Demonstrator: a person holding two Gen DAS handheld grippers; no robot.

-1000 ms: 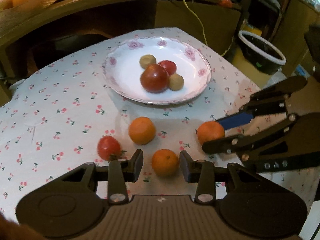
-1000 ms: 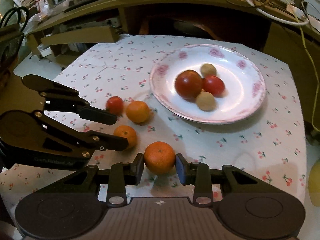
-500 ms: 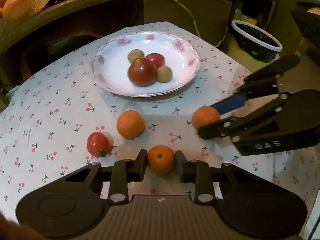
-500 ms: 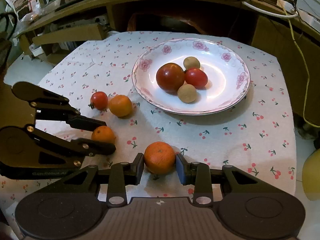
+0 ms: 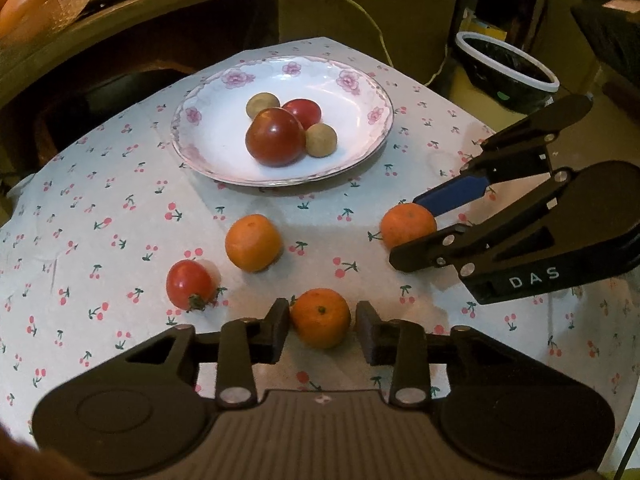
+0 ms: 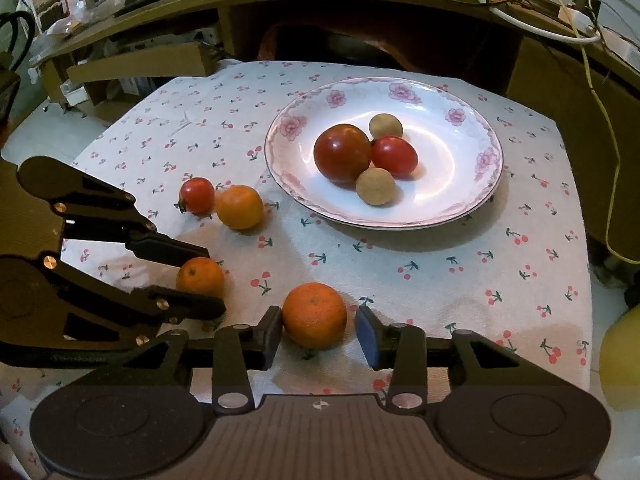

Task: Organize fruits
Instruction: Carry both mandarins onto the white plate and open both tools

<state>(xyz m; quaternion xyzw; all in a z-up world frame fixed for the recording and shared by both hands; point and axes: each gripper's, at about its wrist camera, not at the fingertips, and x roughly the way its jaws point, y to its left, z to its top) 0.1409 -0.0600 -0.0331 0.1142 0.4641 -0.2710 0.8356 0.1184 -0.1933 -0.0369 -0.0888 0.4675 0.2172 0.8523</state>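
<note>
A flowered white plate (image 5: 360, 128) (image 6: 472, 200) holds a big tomato, a small tomato and two tan fruits. On the cloth lie three tangerines and a small tomato (image 5: 190, 285) (image 6: 197, 195). My left gripper (image 5: 322, 332) is open around one tangerine (image 5: 320, 317), left pad touching it, a gap on the right. It also shows in the right wrist view (image 6: 202, 280). My right gripper (image 6: 318, 334) is open around another tangerine (image 6: 314, 315), with a gap on the right. It also shows in the left wrist view (image 5: 408, 226). The third tangerine (image 5: 253, 242) (image 6: 240, 207) lies free.
The small table has a cherry-print cloth (image 5: 100, 220) and drops off on all sides. A wooden desk with cables (image 6: 520, 8) stands behind it. A black bin with a white rim (image 5: 508, 68) is on the floor to the right. A yellow object (image 6: 620, 352) sits at the right edge.
The right gripper's jaws have opened off its tangerine, which now rests on the cloth. The left gripper has moved forward around its tangerine. Both views have pulled back slightly from the plate.
</note>
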